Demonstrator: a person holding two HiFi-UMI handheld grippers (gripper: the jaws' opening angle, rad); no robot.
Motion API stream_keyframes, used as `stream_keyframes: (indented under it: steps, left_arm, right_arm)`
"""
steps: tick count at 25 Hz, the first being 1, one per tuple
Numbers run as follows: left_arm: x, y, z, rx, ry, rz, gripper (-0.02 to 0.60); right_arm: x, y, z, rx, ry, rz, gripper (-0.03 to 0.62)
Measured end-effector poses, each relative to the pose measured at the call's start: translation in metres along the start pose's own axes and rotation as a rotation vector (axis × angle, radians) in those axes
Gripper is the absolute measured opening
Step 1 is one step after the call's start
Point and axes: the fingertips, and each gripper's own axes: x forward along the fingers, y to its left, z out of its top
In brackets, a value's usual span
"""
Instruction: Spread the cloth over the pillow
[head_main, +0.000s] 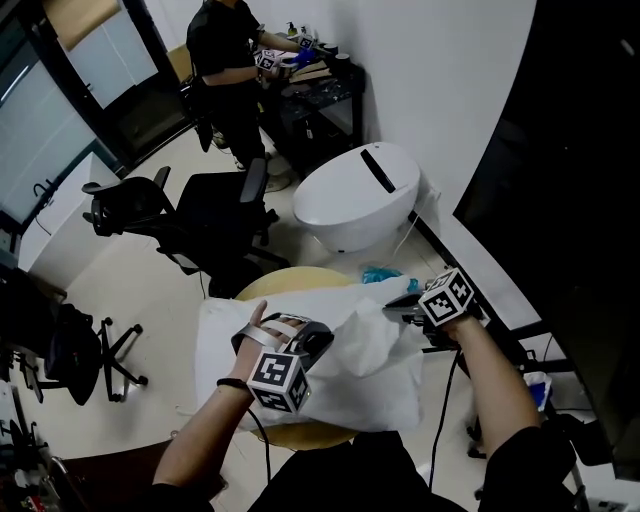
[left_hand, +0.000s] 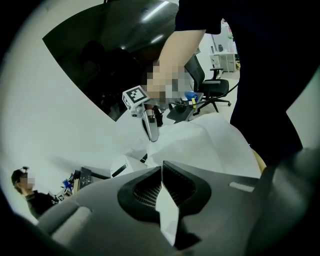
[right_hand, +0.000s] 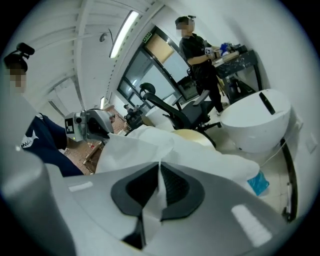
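**A:** Starting at the left: why is the left claw (left_hand: 161, 170) pinched tight on the cloth (head_main: 375, 345)?

**B:** I'd say it's to anchor that edge. Its jaws are closed with a thin fold of white fabric running up between them, low over the near-left part of the pillow (head_main: 215, 330).

**A:** And the middle?

**B:** The cloth lies on the pillow, which rests on the round wooden table (head_main: 285, 282). It's bunched there into a raised, rumpled ridge, so it's not flat yet.

**A:** The right claw (right_hand: 159, 167)?

**B:** It's closed on a pleat at the far-right edge, probably so the two grips can pull apart and draw the sheet smooth.

**A:** How does the fabric look?

**B:** It's white, thin and papery, with sharp creases. White on white, I can't tell exactly where the cloth ends and the pillow begins.
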Motion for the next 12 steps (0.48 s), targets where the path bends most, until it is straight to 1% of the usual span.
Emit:
stream_keyframes:
  steps: [4, 9, 12]
  left_arm:
    - [0.004, 0.018, -0.006, -0.033, 0.002, 0.015, 0.002]
    - [0.023, 0.061, -0.025, -0.082, 0.015, 0.053, 0.002]
    - [0.041, 0.09, -0.034, -0.07, 0.034, 0.058, 0.002]
  right_arm:
    - [-0.021, -0.006, 0.012, -0.028, -0.087, -0.07, 0.015]
    - [-0.065, -0.028, 0.03, -0.045, -0.262, -0.244, 0.015]
    - [-0.085, -0.043, 0.033, -0.055, -0.331, -0.344, 0.015]
